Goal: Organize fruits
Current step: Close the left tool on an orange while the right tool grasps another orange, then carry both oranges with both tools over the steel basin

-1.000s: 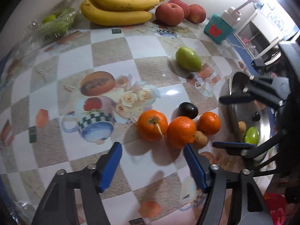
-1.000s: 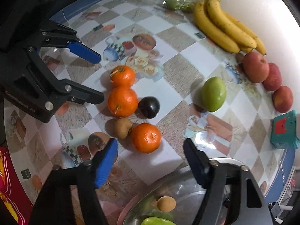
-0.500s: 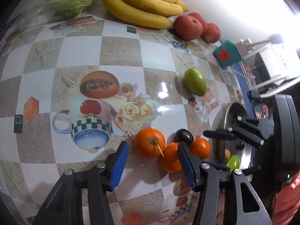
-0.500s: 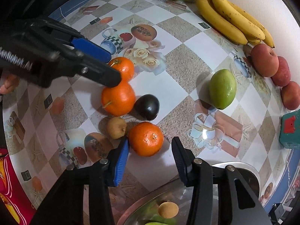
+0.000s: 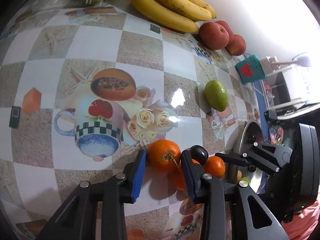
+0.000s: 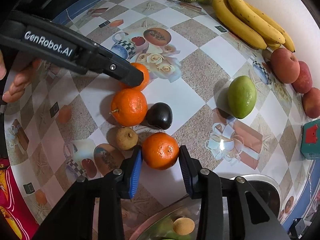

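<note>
orange [image 5: 163,155] between the closing left tool [image 5: 163,170] pads, touching both

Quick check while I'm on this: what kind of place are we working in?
Most likely a home kitchen or dining table. The tablecloth is glossy, checked and printed with teacups and roses; bananas, peaches and oranges lie loose on it, and a steel bowl sits at its edge.
</note>
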`<move>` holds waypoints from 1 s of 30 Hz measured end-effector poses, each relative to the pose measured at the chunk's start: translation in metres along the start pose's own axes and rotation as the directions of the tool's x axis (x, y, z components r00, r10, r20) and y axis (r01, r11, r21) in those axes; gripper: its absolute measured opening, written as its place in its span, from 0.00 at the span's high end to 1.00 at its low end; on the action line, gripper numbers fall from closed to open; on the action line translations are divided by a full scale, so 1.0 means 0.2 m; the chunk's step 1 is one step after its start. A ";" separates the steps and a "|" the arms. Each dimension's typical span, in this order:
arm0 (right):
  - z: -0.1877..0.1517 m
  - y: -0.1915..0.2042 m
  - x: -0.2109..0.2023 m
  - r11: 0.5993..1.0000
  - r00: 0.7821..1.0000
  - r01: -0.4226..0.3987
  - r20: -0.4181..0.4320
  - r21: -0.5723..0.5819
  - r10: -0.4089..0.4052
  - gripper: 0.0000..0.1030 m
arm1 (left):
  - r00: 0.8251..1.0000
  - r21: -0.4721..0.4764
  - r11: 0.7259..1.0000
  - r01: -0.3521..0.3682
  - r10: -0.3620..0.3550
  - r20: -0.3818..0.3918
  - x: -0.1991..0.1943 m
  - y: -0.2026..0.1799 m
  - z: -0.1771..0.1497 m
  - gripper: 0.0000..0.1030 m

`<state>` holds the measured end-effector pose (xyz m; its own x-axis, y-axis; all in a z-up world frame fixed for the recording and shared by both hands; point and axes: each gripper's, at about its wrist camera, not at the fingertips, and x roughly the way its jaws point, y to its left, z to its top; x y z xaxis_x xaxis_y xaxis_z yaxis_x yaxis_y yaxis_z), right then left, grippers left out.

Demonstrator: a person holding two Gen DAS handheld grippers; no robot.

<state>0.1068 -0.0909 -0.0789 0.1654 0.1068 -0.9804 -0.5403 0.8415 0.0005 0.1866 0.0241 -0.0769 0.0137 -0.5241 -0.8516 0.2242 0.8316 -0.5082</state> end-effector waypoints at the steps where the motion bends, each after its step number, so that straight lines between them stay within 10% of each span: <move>1: -0.01 -0.01 -0.01 1.000 1.000 0.000 0.003 0.002 0.000 0.63 | 1.000 -0.005 1.000 0.001 -0.001 0.004 0.00 0.00 0.00 0.63; 30: -0.34 -0.06 -0.48 0.918 0.991 -0.014 0.130 0.397 -0.041 0.63 | 0.985 -0.086 0.994 -0.064 0.077 0.154 -0.28 -0.46 -0.17 0.64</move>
<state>0.0417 -0.1469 0.0027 0.2929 0.1401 -0.9458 -0.1710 0.9809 0.0923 0.1318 -0.0161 0.0123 0.1806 -0.4808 -0.8581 0.1378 0.8762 -0.4619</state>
